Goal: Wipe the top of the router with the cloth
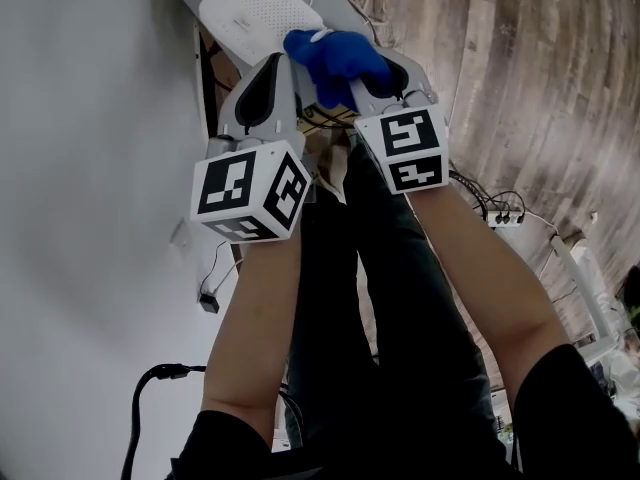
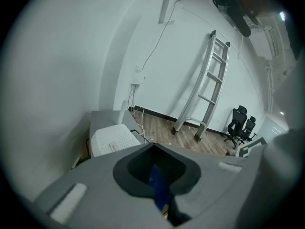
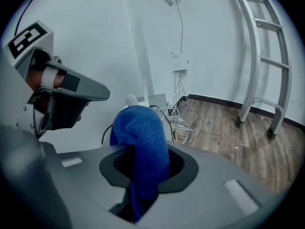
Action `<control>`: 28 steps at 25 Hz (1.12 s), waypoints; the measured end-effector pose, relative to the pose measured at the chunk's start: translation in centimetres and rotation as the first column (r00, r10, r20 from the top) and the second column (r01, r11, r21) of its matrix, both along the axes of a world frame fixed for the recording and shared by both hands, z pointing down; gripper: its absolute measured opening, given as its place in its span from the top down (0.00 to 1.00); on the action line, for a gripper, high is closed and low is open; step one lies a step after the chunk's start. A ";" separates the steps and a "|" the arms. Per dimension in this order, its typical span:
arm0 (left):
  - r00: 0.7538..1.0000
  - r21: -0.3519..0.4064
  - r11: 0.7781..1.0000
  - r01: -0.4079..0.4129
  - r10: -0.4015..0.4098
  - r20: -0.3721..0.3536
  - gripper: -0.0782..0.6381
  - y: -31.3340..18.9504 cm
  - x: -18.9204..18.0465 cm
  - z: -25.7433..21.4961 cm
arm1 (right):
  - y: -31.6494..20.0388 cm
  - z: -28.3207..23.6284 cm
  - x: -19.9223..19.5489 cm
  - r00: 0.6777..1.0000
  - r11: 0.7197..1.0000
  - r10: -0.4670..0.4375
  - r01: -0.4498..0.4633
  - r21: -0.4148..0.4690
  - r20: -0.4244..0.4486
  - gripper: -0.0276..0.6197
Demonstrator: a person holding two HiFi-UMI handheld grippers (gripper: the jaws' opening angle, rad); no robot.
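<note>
The white router (image 1: 255,8) lies on a grey shelf against the wall, at the top of the head view; it also shows in the left gripper view (image 2: 112,140). A blue cloth (image 1: 335,58) is bunched between the two grippers, just below the router's near edge. My right gripper (image 1: 375,68) is shut on the cloth (image 3: 143,137), which bulges up out of its jaws. My left gripper (image 1: 290,68) is beside it, shut on a thin edge of the cloth (image 2: 158,185). Neither gripper touches the router.
A white wall runs along the left. Cables and a power strip (image 1: 500,213) lie on the wooden floor. A metal ladder (image 2: 205,89) leans on the far wall, with office chairs (image 2: 240,123) beyond. More cables (image 3: 183,128) bundle by the shelf.
</note>
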State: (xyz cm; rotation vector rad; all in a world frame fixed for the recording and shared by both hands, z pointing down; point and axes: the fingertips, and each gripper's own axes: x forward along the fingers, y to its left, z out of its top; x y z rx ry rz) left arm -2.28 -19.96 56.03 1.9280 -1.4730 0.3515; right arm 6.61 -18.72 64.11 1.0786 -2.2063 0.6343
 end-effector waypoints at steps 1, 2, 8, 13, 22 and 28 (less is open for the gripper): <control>1.000 0.004 1.000 -0.004 0.004 0.000 0.89 -0.1 0.1 -0.5 | 0.0 -0.6 0.0 1.000 1.000 -0.006 0.006 0.005 0.002 0.79; 1.000 0.009 1.000 -0.006 0.006 0.001 0.89 -0.3 0.2 -1.0 | 0.1 -1.3 0.1 1.000 1.000 -0.010 0.010 0.012 0.005 0.79; 1.000 0.030 1.000 -0.009 0.009 0.005 0.89 -1.0 0.2 -3.8 | -0.5 -6.2 0.6 1.000 0.997 -0.024 0.023 0.080 0.014 0.79; 1.000 0.043 0.999 -0.010 0.009 0.011 0.89 -2.1 0.0 -5.7 | -1.5 -9.6 0.6 0.999 0.992 -0.026 0.022 0.128 0.032 0.79; 1.000 0.033 0.999 -0.011 0.011 0.001 0.89 -2.5 1.0 -3.0 | -2.2 -4.1 1.6 0.999 0.995 -0.039 0.040 0.091 -0.020 0.79; 1.000 -0.036 0.999 -0.001 0.001 -0.007 0.89 -0.7 1.4 0.6 | -1.0 2.3 1.6 0.994 0.996 -0.087 0.087 0.006 -0.064 0.79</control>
